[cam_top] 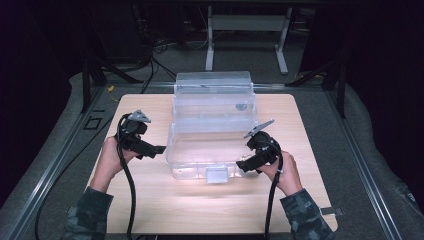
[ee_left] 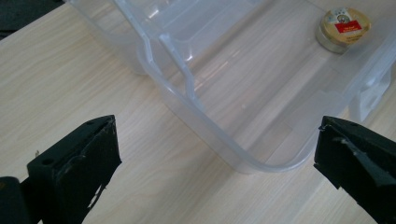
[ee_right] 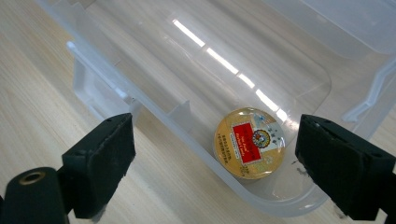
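Two grippers flank a clear plastic bin that stands open in the middle of a pale wood-grain counter, its transparent lid tipped up at the far edge. In the high view the left gripper sits at the bin's left wall, held in the person's left hand, while the right gripper sits at the bin's near right corner, held in the right hand; a black cable trails from each toward the near edge of the counter, and camouflage-patterned sleeves cover both forearms. A small latch tab juts from the middle of the bin's near wall. In the left gripper view the jaws stand wide apart with nothing between them, pointing at a rounded corner of the bin, which rests on the counter just ahead of them. In the right gripper view the jaws are likewise spread wide and hold nothing, framing another rounded corner of the bin. A small round tin with a gold lid and a red label lies flat on the bin's floor, tucked close to that corner, near the right gripper and inside the wall; the left gripper view shows the same tin across the bin, at the far side from those jaws.
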A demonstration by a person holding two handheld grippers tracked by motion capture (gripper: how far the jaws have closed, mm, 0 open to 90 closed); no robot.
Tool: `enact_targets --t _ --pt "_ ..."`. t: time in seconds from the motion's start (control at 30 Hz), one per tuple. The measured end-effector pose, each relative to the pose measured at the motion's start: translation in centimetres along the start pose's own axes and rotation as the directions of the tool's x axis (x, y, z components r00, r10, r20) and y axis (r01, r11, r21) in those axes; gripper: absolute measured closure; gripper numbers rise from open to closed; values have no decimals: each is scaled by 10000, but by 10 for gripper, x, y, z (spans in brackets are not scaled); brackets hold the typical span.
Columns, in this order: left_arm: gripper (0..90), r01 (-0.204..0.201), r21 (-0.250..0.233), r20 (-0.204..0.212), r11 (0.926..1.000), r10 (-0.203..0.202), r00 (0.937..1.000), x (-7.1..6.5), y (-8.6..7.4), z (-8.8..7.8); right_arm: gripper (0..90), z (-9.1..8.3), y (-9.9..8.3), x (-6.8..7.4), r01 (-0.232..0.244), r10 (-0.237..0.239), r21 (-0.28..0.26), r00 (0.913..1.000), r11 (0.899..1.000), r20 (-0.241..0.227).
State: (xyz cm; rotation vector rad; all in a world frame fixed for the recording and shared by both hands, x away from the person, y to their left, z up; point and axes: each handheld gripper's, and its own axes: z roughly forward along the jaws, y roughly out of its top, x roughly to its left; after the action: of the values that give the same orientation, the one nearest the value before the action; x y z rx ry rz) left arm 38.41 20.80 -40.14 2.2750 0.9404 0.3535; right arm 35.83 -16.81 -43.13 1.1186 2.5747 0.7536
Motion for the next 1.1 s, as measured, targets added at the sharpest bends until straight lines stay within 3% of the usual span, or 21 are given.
enact_targets --t 0.3,0.67,0.8,1.1 --pt "1 -138 -60 249 9999 139 9996 2 21 5 117 5 0 4 101 -101 19 9999 9999 -95" --pt "1 -284 42 513 9996 281 9983 7 44 22 122 6 -1 6 132 -133 -53 9998 9999 -157" --pt "3 -171 -86 866 9998 178 9961 11 57 28 122 9 -2 8 260 -261 -41 9995 9997 -196" --pt "5 -296 -247 831 9993 315 9960 18 87 39 150 16 -4 11 392 -392 25 9989 9992 -257"
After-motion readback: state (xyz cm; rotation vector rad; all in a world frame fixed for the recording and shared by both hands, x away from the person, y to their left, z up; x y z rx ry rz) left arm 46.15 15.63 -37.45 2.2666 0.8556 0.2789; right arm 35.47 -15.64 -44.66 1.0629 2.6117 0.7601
